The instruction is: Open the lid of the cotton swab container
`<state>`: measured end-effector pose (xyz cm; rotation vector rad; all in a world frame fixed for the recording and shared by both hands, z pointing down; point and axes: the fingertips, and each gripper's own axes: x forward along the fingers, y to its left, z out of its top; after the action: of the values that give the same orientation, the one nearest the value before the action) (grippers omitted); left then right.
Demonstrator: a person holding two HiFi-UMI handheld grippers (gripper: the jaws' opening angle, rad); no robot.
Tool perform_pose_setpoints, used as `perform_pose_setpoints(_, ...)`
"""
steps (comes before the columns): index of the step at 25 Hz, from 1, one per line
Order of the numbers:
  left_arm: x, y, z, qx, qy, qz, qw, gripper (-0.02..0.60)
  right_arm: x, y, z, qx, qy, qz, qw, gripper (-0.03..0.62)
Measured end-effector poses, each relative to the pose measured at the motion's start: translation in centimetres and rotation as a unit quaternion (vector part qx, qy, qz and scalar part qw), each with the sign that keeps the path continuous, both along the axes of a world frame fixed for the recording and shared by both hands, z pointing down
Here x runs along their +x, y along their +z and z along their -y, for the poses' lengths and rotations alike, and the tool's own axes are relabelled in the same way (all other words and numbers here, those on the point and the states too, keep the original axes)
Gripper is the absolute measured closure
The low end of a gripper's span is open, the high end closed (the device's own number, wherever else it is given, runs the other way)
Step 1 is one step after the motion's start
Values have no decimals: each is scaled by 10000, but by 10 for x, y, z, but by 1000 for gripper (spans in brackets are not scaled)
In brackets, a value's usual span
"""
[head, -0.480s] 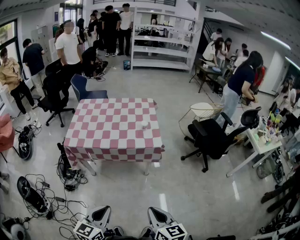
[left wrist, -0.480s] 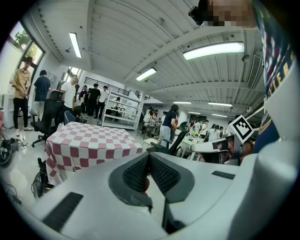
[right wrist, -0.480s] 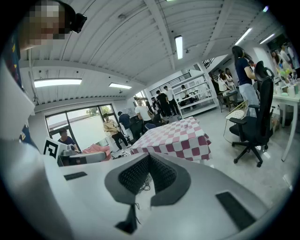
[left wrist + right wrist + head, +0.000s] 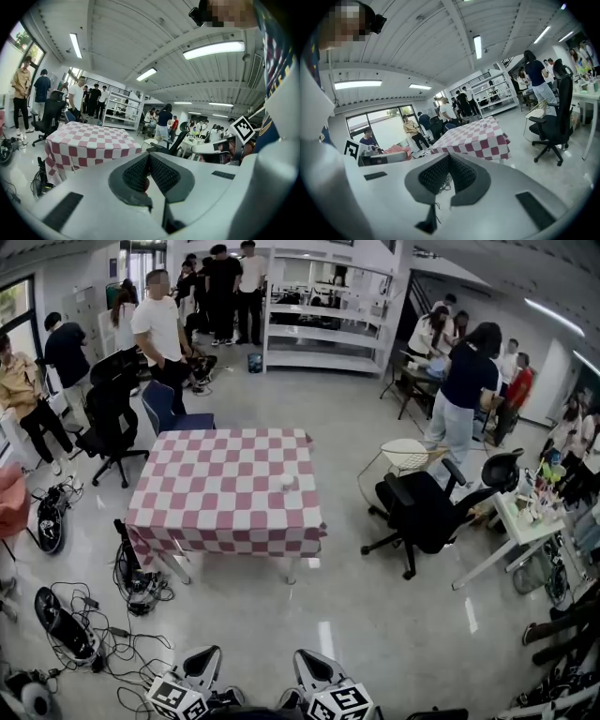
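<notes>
cotton swab container on checked table, well apart, straight ahead; right gripper marginally nearer than left gripper; both jaws pressed together, holding nothing.

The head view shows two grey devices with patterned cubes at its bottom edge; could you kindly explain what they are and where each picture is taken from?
They are hand-held grippers, not a robot: a person carries the left gripper and the right gripper. The head view comes from a camera on that person's head, looking down across the room. The other two pictures come from a camera on each gripper, looking along its jaws; both pairs are shut with nothing between them. Ahead stands a checked table, bearing one small white object, probably the cotton swab container. Nothing is held.
</notes>
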<state>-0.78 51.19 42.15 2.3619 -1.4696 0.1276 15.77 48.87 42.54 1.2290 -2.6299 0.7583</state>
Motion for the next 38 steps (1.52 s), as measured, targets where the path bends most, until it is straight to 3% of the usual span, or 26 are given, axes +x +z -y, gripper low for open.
perform_pose_setpoints(11, 63, 6, 0, 6, -113, -88, 9999, 580, 68, 14, 8, -117, 92, 112, 9998, 582)
perform_pose_setpoints(17, 61, 10, 17, -72, -362, -83, 9993, 580, 80, 27, 26, -258, 152, 168, 9994, 583)
perform_pose_setpoints(24, 61, 20, 68, -71, 33, 22, 10000, 580, 64, 35, 73, -319, 261, 107, 9991, 583)
perform_pose_setpoints(38, -9, 20, 217, 112, 894, -210, 9957, 580, -1, 30, 196, -284, 1125, -210, 9930, 583)
